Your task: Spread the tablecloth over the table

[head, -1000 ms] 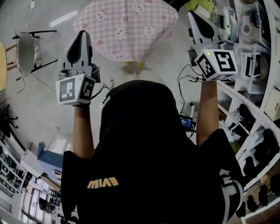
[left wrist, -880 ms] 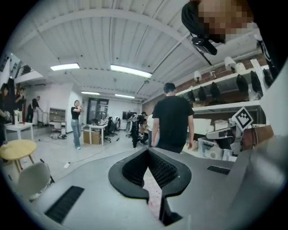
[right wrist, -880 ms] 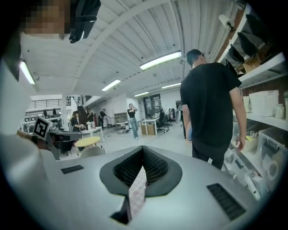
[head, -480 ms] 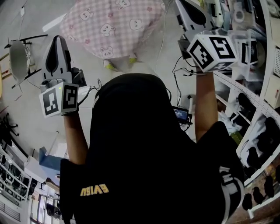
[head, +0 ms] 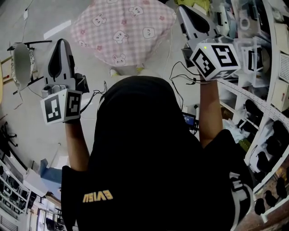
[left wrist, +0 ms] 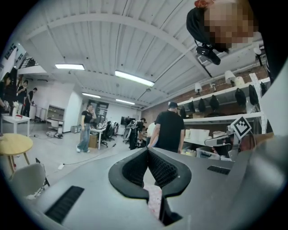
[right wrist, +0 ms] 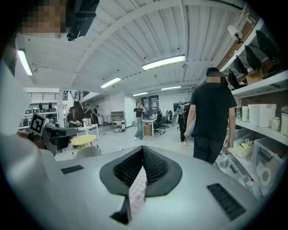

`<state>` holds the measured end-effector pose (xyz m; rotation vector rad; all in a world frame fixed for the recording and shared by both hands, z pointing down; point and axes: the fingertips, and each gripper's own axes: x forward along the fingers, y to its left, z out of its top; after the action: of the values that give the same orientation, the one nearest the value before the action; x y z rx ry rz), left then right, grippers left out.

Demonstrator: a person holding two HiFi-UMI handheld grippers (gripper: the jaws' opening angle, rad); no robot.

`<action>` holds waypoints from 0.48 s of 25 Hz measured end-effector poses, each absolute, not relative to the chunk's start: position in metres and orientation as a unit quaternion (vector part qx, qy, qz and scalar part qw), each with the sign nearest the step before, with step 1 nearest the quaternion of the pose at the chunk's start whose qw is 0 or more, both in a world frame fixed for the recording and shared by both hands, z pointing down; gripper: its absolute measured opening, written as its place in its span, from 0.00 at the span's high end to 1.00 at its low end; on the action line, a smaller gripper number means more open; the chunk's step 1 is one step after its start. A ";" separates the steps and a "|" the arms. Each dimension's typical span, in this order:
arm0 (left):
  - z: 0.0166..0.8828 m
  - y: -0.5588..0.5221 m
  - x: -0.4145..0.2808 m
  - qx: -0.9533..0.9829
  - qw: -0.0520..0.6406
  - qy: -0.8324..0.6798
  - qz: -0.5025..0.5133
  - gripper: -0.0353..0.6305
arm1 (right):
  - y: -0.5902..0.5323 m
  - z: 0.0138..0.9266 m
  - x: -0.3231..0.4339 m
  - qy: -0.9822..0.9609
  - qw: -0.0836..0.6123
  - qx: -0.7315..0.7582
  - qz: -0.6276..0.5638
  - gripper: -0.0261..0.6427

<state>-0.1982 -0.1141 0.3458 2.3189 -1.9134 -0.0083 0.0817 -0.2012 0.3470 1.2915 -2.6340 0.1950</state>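
Note:
The pink checked tablecloth [head: 124,29] with small bear prints billows out in front of me, above the floor, in the head view. My left gripper [head: 62,45] is raised at the cloth's left corner, my right gripper [head: 187,13] at its right corner. In the left gripper view the jaws [left wrist: 147,150] are shut, with a strip of pink cloth [left wrist: 155,202] pinched between them. The right gripper view shows the same: jaws [right wrist: 143,148] shut on a strip of the cloth [right wrist: 137,193]. No table for the cloth is in view.
Shelving [head: 266,90] full of boxes and dark items runs along my right. A grey chair [head: 20,63] stands at the left, and cables trail on the floor. A person in black [right wrist: 211,117] stands close ahead by the shelves. A round yellow table [left wrist: 13,143] stands off to the left.
Both raised hands shifted: the left gripper went left in the head view, the right one left and slightly up. The cloth stayed held and billowed.

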 end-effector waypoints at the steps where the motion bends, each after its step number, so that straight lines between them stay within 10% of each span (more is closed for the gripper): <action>1: 0.343 -0.115 -0.202 0.769 0.068 -0.636 -0.010 0.92 | -0.202 0.348 0.078 -0.891 0.107 0.437 0.066 0.96; 12: 0.346 -0.116 -0.213 0.768 0.069 -0.637 -0.010 0.92 | -0.205 0.343 0.056 -0.897 0.115 0.424 0.052 0.96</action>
<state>-0.2129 -0.1157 0.3459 2.3113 -1.9187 -0.0287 0.0562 -0.2045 0.3432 1.2426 -2.6273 0.1531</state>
